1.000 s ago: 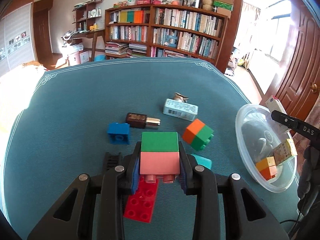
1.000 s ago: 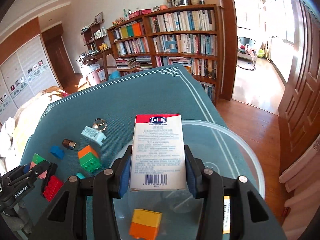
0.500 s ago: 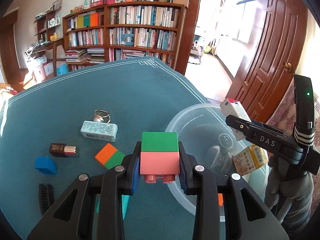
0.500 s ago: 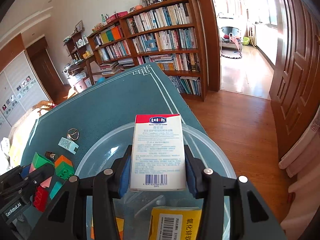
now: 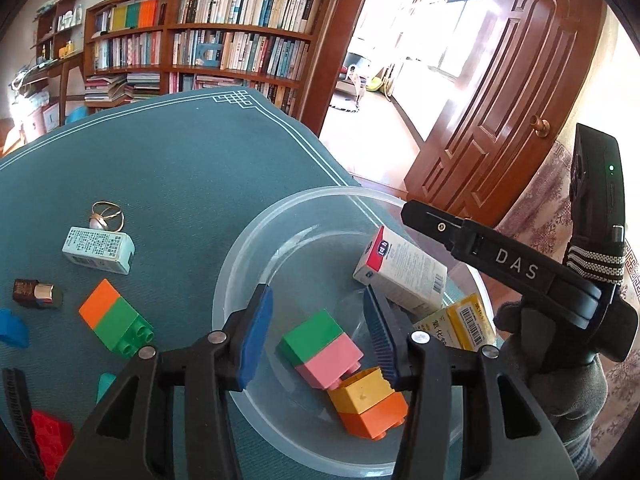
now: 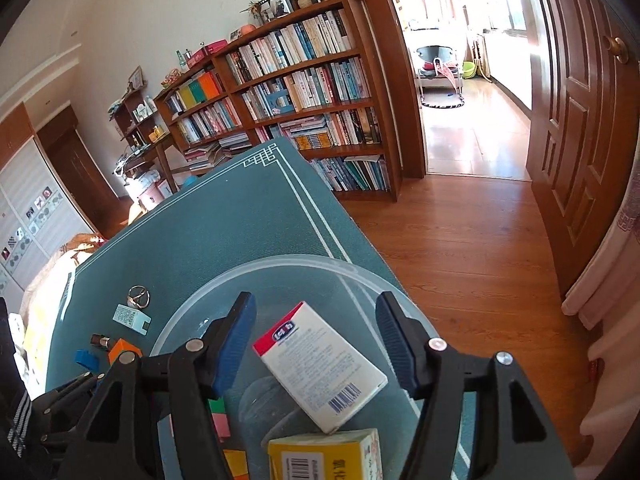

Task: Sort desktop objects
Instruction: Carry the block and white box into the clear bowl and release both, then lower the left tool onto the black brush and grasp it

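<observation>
A clear plastic bowl [image 5: 240,264] [image 6: 200,312] sits at the right end of the teal table. My left gripper [image 5: 318,336] is open above it; the green-and-pink block [image 5: 320,354] lies loose in the bowl beside a yellow-and-orange block [image 5: 368,408]. My right gripper [image 6: 316,340] is open over the bowl; the white box with a red top [image 6: 320,364] [image 5: 400,272] lies tilted inside, leaning on a yellow box [image 6: 324,456] [image 5: 460,324].
On the table left of the bowl lie an orange-and-green block [image 5: 116,324], a pale blue box [image 5: 98,248], a key ring [image 5: 106,214], a small brown bottle [image 5: 36,294], a blue block [image 5: 12,330] and a red plate brick [image 5: 50,440]. The table edge drops to wooden floor on the right.
Both grippers opened over the bowl. The green-and-pink block dropped from the left gripper and the white box from the right; both now lie in the bowl.
</observation>
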